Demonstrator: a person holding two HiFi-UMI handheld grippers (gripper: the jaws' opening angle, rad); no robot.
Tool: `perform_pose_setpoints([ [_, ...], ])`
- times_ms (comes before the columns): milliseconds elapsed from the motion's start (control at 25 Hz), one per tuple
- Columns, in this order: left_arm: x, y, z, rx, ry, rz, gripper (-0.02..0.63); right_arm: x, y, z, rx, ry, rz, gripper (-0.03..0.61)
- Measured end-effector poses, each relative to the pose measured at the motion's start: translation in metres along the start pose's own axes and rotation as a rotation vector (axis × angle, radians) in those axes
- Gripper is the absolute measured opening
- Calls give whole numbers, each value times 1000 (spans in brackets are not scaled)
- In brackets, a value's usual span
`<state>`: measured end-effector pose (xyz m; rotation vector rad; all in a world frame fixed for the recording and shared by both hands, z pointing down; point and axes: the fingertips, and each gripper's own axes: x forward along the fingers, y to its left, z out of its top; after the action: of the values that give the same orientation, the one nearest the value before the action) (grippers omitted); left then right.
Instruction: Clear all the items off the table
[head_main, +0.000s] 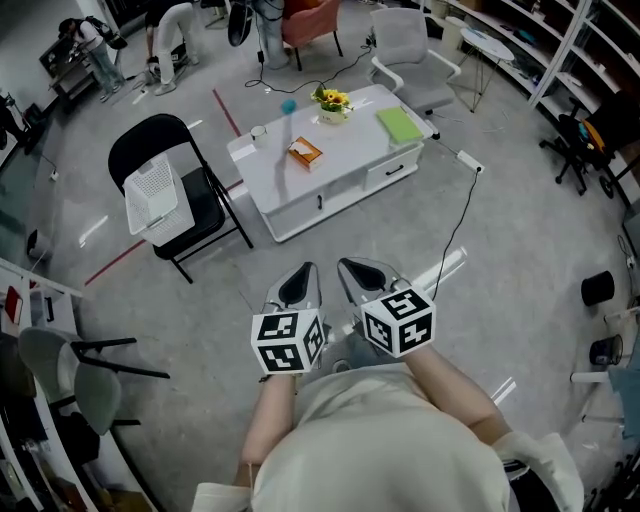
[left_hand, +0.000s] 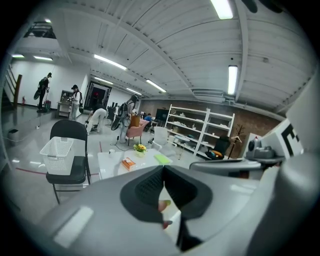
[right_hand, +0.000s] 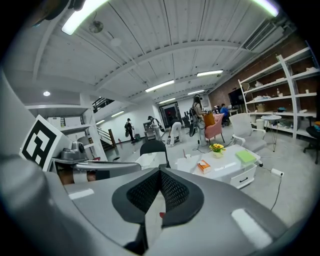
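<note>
Your left gripper (head_main: 298, 283) and right gripper (head_main: 362, 275): jaws pressed together, holding nothing. Open floor (head_main: 330, 248) runs to the counter (head_main: 355, 140); folding chair (head_main: 150, 135) off its left end. White cup (head_main: 259, 133) blurred.

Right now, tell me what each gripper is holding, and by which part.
Nothing is held. The left gripper and the right gripper both have their jaws shut together with nothing between them, well short of the white table.
</note>
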<state>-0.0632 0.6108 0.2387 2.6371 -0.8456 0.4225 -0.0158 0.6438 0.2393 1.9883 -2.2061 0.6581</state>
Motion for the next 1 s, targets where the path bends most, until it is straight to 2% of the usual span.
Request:
perform_pose_setpoints([
  [360, 30, 18, 9, -17, -6, 42, 11, 32, -16, 11, -11, -3, 50, -6],
  [1000, 136, 51, 60, -40, 0, 99, 11, 117, -96, 67, -34, 24, 102, -6],
])
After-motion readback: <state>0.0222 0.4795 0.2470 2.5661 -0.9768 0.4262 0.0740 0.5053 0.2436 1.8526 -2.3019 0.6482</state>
